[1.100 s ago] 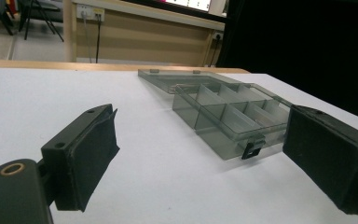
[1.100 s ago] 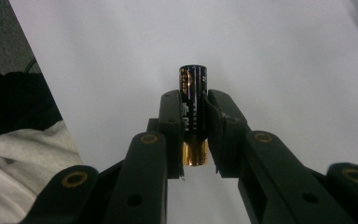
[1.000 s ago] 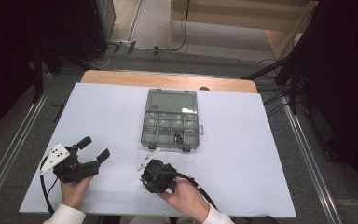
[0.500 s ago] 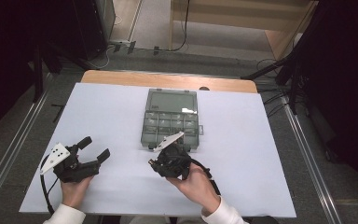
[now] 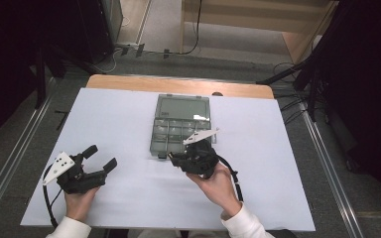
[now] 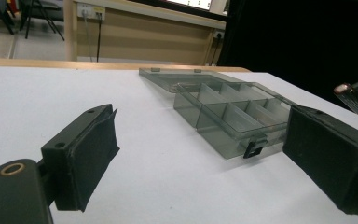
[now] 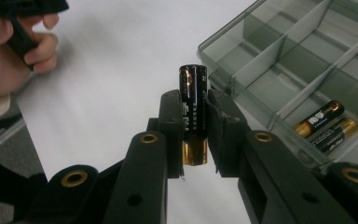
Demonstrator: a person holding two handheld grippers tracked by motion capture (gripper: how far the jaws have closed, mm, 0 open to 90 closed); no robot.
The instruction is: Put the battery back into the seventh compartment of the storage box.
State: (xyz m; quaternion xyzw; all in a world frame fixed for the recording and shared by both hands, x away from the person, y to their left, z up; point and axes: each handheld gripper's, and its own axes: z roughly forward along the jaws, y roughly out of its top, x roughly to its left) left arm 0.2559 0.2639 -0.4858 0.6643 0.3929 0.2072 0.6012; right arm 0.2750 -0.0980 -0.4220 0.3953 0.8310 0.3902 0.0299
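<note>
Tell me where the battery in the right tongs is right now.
In the right gripper view the battery stands clamped between the right tongs, just off the near corner of the open compartment box, where two more batteries lie.

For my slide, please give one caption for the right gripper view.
Right gripper clamps a battery beside the open organizer box holding two batteries.

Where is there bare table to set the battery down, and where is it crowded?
Free: the white sheet between the organizer box and the left gripper, and the strip right of the box toward the table's right edge. Crowded: the box's near edge, where the right gripper holds the battery beside a compartment with two batteries.
</note>
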